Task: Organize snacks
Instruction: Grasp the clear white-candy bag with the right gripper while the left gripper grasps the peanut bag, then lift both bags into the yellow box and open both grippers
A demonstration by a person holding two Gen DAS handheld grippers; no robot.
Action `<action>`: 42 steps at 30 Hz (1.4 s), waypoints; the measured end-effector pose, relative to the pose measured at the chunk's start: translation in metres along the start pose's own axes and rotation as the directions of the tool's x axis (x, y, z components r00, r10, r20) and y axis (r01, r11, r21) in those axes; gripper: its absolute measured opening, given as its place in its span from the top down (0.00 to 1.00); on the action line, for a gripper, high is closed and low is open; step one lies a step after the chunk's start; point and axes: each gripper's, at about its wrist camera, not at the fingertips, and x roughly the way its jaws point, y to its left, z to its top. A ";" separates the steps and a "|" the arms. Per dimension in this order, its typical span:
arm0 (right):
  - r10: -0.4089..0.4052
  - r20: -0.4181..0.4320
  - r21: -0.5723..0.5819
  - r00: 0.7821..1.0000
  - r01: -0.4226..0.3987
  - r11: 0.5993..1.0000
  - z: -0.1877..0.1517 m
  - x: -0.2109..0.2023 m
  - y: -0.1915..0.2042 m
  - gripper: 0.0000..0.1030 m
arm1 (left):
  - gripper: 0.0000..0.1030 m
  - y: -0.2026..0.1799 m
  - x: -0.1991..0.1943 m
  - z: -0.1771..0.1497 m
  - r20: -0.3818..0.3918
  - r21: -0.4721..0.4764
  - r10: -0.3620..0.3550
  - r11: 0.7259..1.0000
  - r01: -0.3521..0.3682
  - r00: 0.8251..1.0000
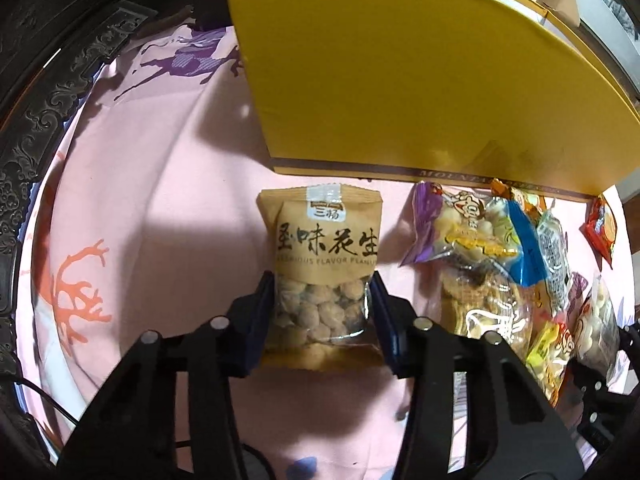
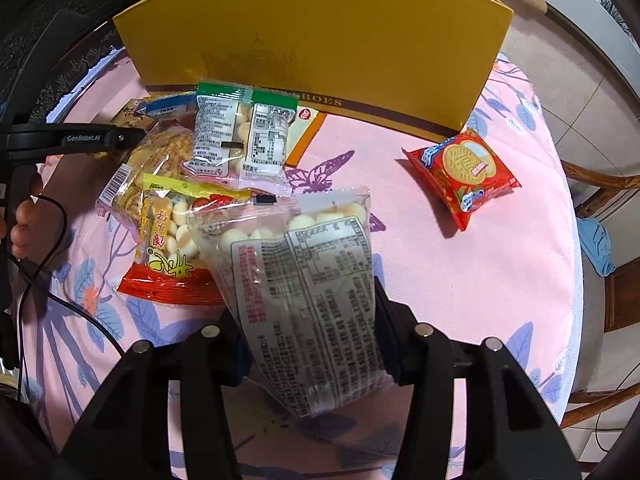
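Note:
My left gripper (image 1: pixel 322 300) is shut on a brown peanut packet (image 1: pixel 324 256), held upright above the pink tablecloth in front of the yellow shoe box (image 1: pixel 400 80). My right gripper (image 2: pixel 308 320) is shut on a clear packet of small white biscuits (image 2: pixel 308 280) with its printed back facing me. A pile of several snack packets (image 2: pixel 192 184) lies left of it, also in the left wrist view (image 1: pixel 500 260). A red biscuit packet (image 2: pixel 464 172) lies alone at the right, near the box (image 2: pixel 320 40).
The round table has a pink patterned cloth (image 2: pixel 460 280); its edge curves at the right, with wooden chairs (image 2: pixel 612 280) beyond. The left gripper's body (image 2: pixel 68 140) and a black cable (image 2: pixel 52 272) show at the left. Dark carved furniture (image 1: pixel 48 92) stands behind.

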 end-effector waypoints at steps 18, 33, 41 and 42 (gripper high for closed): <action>0.033 0.137 0.078 0.990 -0.044 0.996 0.017 -0.066 -0.016 0.56 | 0.56 0.021 -0.094 -0.018 0.144 -0.005 -0.036 0.999 0.037 0.989; 0.006 0.492 0.100 0.871 -0.064 0.993 0.151 -0.152 -0.032 0.56 | 0.56 -0.015 -0.192 0.094 0.404 0.039 -0.119 0.993 0.112 0.907; 0.008 0.502 0.121 0.865 -0.080 0.989 0.194 -0.135 -0.039 0.56 | 0.56 -0.030 -0.173 0.141 0.406 0.027 -0.123 0.992 0.122 0.906; 0.010 0.496 0.125 0.868 -0.083 0.989 0.197 -0.131 -0.040 0.56 | 0.56 -0.031 -0.169 0.145 0.401 0.028 -0.120 0.992 0.119 0.908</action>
